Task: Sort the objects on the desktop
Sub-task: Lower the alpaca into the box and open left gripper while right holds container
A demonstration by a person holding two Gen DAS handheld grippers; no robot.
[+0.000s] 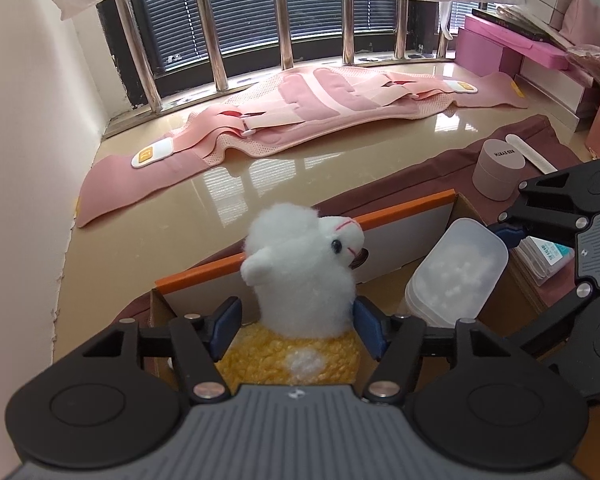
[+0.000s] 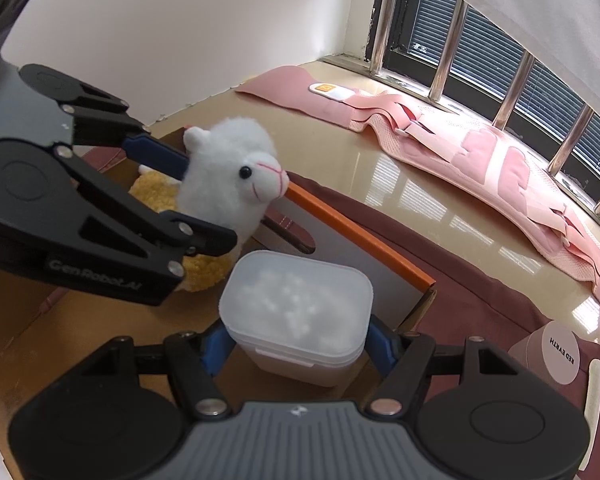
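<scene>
A white and yellow plush alpaca (image 1: 300, 272) stands upright inside an open cardboard box with an orange rim (image 1: 340, 228). My left gripper (image 1: 296, 328) is closed around the alpaca's neck, its blue pads pressing the fur on both sides; it also shows in the right wrist view (image 2: 196, 200). A frosted plastic container (image 2: 296, 312) holding white cotton balls sits in the same box, to the right of the alpaca. My right gripper (image 2: 296, 348) is shut on this container, one pad on each side wall; it also shows in the left wrist view (image 1: 512, 232).
A round pink jar (image 1: 498, 168) and a white stick (image 1: 530, 154) lie on the maroon cloth (image 1: 420, 176) beyond the box. A pink belt (image 1: 300, 116) lies on the glossy sill by the barred window. Pink boxes (image 1: 500, 48) stand far right. A packet (image 1: 548, 256) lies beside the box.
</scene>
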